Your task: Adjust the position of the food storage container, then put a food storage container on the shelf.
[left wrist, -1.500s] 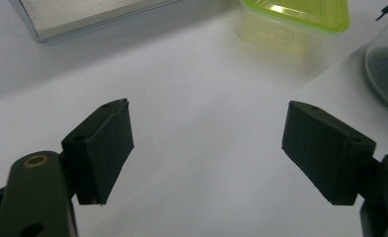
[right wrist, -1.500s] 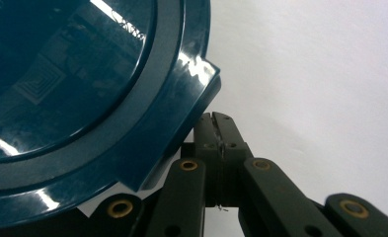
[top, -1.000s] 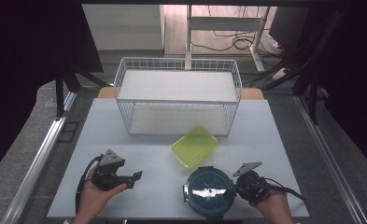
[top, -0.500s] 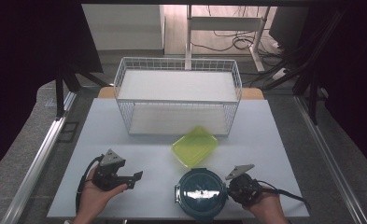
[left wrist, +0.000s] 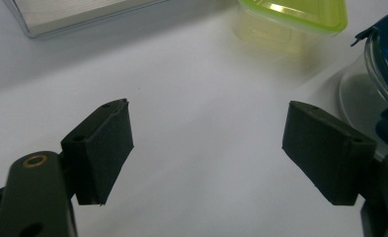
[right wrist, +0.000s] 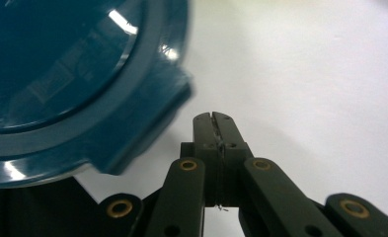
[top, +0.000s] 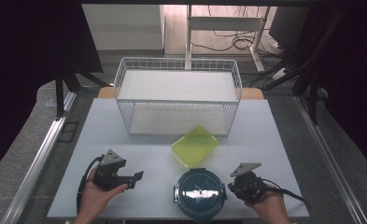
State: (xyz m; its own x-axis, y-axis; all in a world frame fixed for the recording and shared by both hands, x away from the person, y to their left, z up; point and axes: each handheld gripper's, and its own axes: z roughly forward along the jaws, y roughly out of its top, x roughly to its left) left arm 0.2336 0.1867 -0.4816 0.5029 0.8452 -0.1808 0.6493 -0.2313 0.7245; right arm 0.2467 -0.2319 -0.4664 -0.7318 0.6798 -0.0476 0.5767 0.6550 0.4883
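A white wire basket (top: pixel 177 95) stands at the far middle of the white table (top: pixel 274 135), and its floor looks bare. Just in front of its right half sits a yellow-green lidded container (top: pixel 195 146), shut by its lid; in the left gripper view it (left wrist: pixel 291 19) shows translucent walls, but what is inside cannot be made out. Nearer the person, at the table's front edge, lies a round container with a dark blue lid (top: pixel 200 192), lid on, with clip tabs at its left and right sides; its contents are hidden beneath the lid, and its front rim is partly cut off by the bottom of the high view. In the left gripper view only its clear glass wall and a slice of the blue lid (left wrist: pixel 385 54) show at the right edge. The left gripper (top: pixel 135 179), held in the person's left hand (top: pixel 99 198), rests on the table well to the left of the round container, its jaws spread wide around bare tabletop and pointing toward that container. The right gripper (top: pixel 231 186), in the right hand (top: pixel 267 207), sits just beside the round container's right clip tab; in the right gripper view its jaws are pressed together with nothing between them (right wrist: pixel 213 121), and the blurred tab of the blue lid (right wrist: pixel 142 123) lies just to their left, close but not clearly touching.
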